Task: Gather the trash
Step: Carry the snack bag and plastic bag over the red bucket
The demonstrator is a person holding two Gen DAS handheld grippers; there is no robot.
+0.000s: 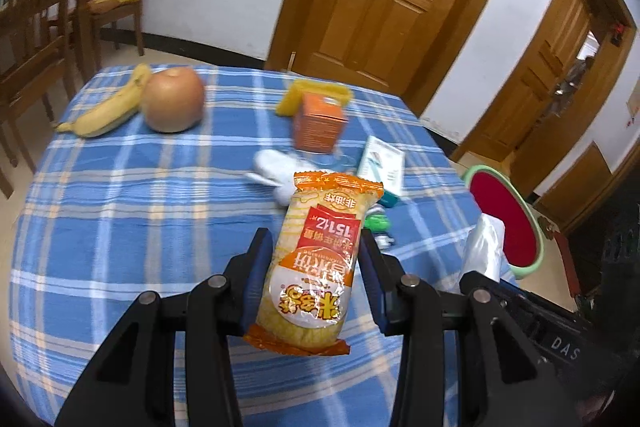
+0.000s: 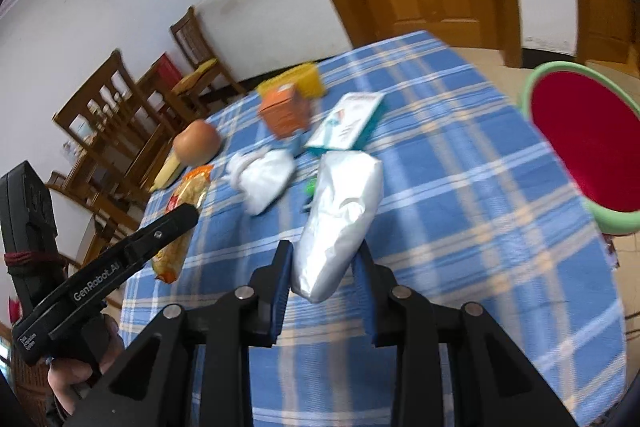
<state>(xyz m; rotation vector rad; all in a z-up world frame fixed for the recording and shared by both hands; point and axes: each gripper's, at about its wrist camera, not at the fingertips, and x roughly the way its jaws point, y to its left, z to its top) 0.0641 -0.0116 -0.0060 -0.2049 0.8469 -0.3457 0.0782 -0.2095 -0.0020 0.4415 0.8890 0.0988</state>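
Left gripper jaws pinch the snack packet; right gripper jaws seemingly pinch the silver bag. Keep both grips firm toward the red bin.

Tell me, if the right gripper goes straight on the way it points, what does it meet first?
Probably the crumpled white tissue on the table, just beyond the silver packet that the right gripper holds; depth is uncertain.

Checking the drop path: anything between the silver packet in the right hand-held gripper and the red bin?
Nothing visible. The right hand-held gripper holds the silver packet above the blue checked tablecloth; the green-rimmed red bin sits past the table's right edge, with only open cloth between.
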